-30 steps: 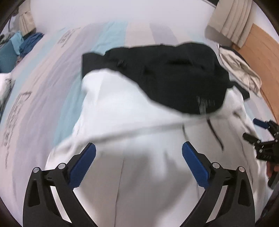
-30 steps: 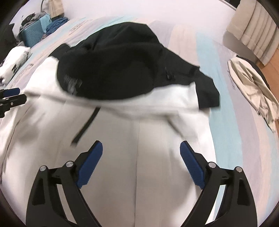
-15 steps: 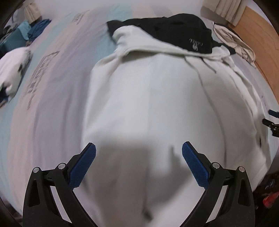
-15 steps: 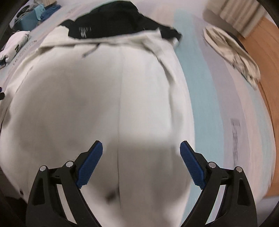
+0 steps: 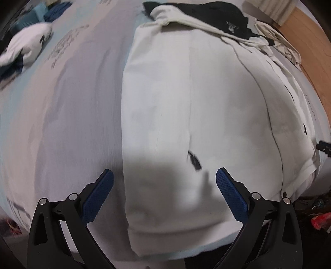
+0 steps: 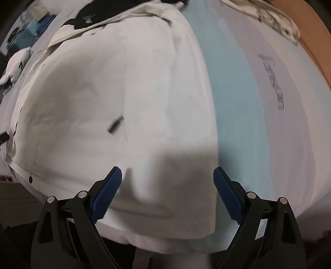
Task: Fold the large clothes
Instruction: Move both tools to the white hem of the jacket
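Both wrist views have slid back along the bed since a second ago: the black lining that filled the upper frames now sits far off, and the near hem has come under the cameras. The large white fabric jacket (image 5: 186, 103) lies flat on the striped blue-and-grey bedsheet (image 5: 62, 115), its long axis running away from both tongs. The left tongs (image 5: 164, 195) and right tongs (image 6: 167, 193) stand spread and empty, each over one near hem corner, about equally close.

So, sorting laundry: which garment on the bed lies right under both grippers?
The white garment, spread flat; the black garment lies at its far end.
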A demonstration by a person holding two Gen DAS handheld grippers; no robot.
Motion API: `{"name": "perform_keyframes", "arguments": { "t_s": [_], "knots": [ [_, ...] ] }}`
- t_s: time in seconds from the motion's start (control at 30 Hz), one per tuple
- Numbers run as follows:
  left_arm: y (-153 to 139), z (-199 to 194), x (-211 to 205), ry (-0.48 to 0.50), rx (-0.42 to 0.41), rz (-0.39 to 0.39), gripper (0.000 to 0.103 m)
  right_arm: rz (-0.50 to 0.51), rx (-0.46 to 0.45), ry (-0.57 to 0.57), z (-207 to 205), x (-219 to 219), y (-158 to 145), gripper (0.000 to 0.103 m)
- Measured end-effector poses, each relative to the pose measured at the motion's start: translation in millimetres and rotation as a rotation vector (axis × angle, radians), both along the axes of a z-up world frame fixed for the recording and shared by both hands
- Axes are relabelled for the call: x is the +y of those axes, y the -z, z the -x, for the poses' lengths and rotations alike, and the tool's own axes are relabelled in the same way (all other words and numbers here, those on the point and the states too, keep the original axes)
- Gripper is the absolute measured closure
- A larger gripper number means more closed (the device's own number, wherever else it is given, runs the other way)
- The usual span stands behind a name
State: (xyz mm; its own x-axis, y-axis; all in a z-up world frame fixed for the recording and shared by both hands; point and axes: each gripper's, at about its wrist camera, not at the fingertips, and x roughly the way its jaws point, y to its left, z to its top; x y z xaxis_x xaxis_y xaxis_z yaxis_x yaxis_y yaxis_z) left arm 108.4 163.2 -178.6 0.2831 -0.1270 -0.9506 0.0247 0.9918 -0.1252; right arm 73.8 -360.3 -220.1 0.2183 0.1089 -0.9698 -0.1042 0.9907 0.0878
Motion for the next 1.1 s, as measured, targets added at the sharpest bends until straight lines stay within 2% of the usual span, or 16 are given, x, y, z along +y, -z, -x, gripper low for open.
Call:
{"name": "perform_keyframes", "arguments": {
  "t_s": [0.07,0.23,0.33,0.43,0.53,0.57,0.6,0.63,0.73,0.9,0.97,1.0,1.1],
  "knots": [
    [3.7,4.1,1.0,-0.016,0.016,0.017,0.006,-0.020,0.034,0.018,1.9,-10.4,7.3,0.022],
    [9.9,14.6,1.8,-0.030,0.041,0.013,0.006,-0.043,0.114,0.063,7.3,-26.9,23.3,0.022],
    [9.6,19.0,0.9,-0.031,0.040,0.018,0.006,-0.050,0.126,0.053,12.3,-24.8,25.3,0.023],
    [13.2,21.2,0.1,-0.037,0.058,0.021,0.006,-0.051,0.148,0.044,16.0,-21.1,27.0,0.038],
    [14.5,23.5,0.9,-0.037,0.068,0.015,0.006,-0.053,0.165,0.044,14.6,-17.9,24.4,0.062],
    [15.2,23.9,1.9,-0.037,0.071,0.015,0.006,-0.067,0.170,0.039,13.6,-16.5,22.8,0.076],
    [16.7,23.9,4.0,-0.039,0.079,0.013,0.006,-0.073,0.170,0.014,13.1,-11.2,19.7,0.084],
    [18.7,22.5,5.2,-0.043,0.085,0.010,0.006,-0.060,0.166,-0.009,12.8,-6.8,18.3,0.085],
    [25.7,19.3,10.9,-0.051,0.109,0.010,0.006,-0.035,0.169,-0.039,11.8,0.9,21.2,0.086],
    [29.5,17.5,7.9,-0.033,0.135,0.028,0.007,-0.035,0.173,-0.032,10.4,-2.0,27.3,0.079],
    [27.6,18.6,4.7,-0.028,0.143,0.049,0.014,-0.038,0.174,-0.025,12.6,-3.1,27.9,0.073],
    [27.4,20.6,1.4,-0.023,0.153,0.053,0.020,-0.043,0.177,-0.020,14.8,-3.5,28.6,0.069],
    [23.6,25.5,-4.3,-0.015,0.155,0.051,0.028,-0.057,0.181,-0.005,17.0,-5.3,29.5,0.065]
  ]
}}
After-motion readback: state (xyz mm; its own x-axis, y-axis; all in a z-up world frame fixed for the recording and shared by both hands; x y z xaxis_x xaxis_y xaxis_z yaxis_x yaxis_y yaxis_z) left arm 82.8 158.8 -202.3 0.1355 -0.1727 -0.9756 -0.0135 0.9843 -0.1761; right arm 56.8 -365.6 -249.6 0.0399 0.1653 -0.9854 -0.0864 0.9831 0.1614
